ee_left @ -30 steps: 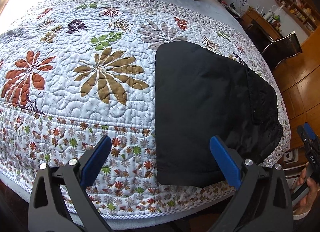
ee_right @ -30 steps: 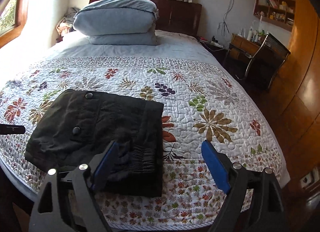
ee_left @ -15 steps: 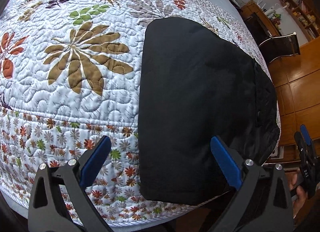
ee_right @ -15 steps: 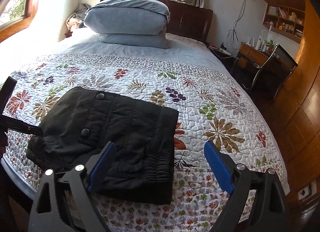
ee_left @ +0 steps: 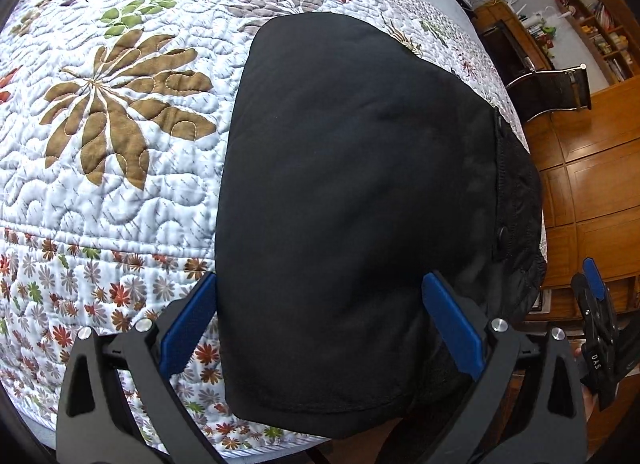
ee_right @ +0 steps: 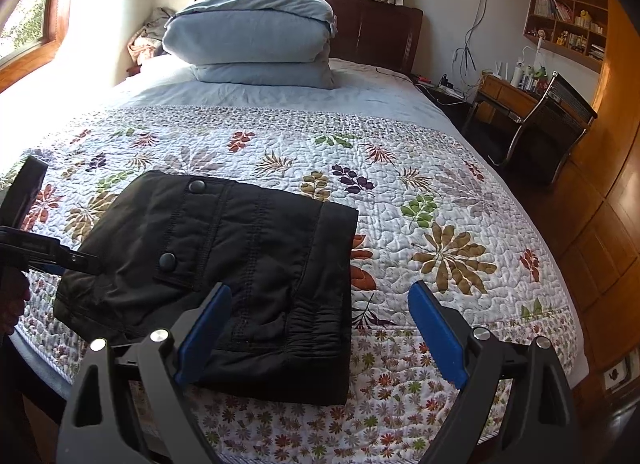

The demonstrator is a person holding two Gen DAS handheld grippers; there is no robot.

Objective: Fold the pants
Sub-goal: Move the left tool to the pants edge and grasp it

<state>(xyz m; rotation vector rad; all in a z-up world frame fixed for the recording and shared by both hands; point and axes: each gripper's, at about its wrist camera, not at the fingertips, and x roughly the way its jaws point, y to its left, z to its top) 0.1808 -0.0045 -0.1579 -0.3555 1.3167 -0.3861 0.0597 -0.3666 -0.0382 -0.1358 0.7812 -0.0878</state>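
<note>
The folded black padded fabric pants lie near the foot edge of the floral quilted bedspread, looking soft and limp, best pinched at a thick hem corner; both the left gripper and right gripper gape empty.

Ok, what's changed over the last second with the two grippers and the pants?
The left gripper has moved in low over the near edge of the folded pants, which now fill its view. The right gripper edged slightly closer too. Both stay open; nothing was grasped. The pants lie in the same folded bundle on the quilt, pillows unchanged.
</note>
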